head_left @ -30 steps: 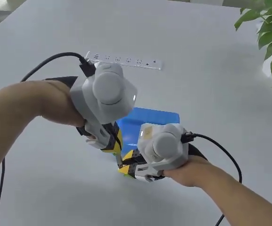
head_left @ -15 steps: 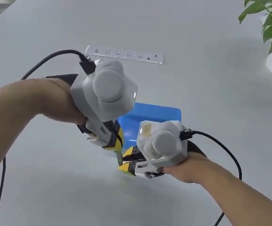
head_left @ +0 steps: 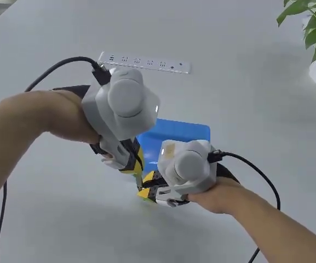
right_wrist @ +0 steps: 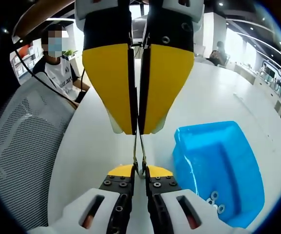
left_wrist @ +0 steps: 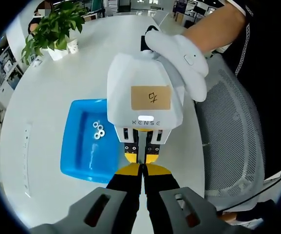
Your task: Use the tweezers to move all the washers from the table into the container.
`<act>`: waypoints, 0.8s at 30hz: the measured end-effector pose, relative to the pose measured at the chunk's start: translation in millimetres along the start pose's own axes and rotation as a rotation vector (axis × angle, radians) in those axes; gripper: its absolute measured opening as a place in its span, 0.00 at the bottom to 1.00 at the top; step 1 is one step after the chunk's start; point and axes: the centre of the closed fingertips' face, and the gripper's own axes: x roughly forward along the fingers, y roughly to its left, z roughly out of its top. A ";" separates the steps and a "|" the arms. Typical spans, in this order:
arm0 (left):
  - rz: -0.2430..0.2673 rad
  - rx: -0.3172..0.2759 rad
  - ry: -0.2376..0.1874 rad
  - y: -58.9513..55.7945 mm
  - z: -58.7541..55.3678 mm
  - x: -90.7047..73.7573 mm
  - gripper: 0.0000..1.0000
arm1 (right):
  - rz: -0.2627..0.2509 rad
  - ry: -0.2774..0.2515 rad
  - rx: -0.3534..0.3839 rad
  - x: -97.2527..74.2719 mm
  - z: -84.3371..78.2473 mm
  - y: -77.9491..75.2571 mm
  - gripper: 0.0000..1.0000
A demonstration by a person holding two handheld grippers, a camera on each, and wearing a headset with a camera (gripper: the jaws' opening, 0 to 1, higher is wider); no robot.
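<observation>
Pinching the tweezers (right_wrist: 135, 151) between them, left tongs (left_wrist: 142, 168) and right tongs (right_wrist: 139, 171) are both closed beside the container (right_wrist: 218, 165).

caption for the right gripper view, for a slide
Left hand-held gripper and right hand-held gripper pinch the tweezers tip to tip beside the blue container with washers inside.

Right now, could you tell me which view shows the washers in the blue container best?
The left gripper view: it looks into the blue container, washers plain on its floor. The right gripper view catches them small at its lower edge. The head view has the container half covered, its inside unreadable.
</observation>
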 end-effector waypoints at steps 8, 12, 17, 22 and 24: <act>-0.002 -0.001 -0.002 0.6 1.3 0.7 0.05 | 0.000 -0.003 0.008 -0.3 -0.3 -0.1 0.09; -0.003 -0.001 -0.002 0.6 1.6 0.9 0.05 | 0.002 -0.002 0.009 -0.7 -0.6 0.1 0.09; -0.003 -0.001 -0.001 0.2 2.2 -0.4 0.05 | 0.004 -0.002 0.009 -2.3 0.0 0.7 0.09; -0.002 0.002 -0.004 -0.1 5.3 -5.1 0.05 | 0.000 -0.006 0.004 -6.2 3.8 0.8 0.10; -0.001 0.002 -0.004 -0.2 6.3 -6.9 0.05 | -0.001 -0.007 0.005 -7.6 5.2 1.2 0.10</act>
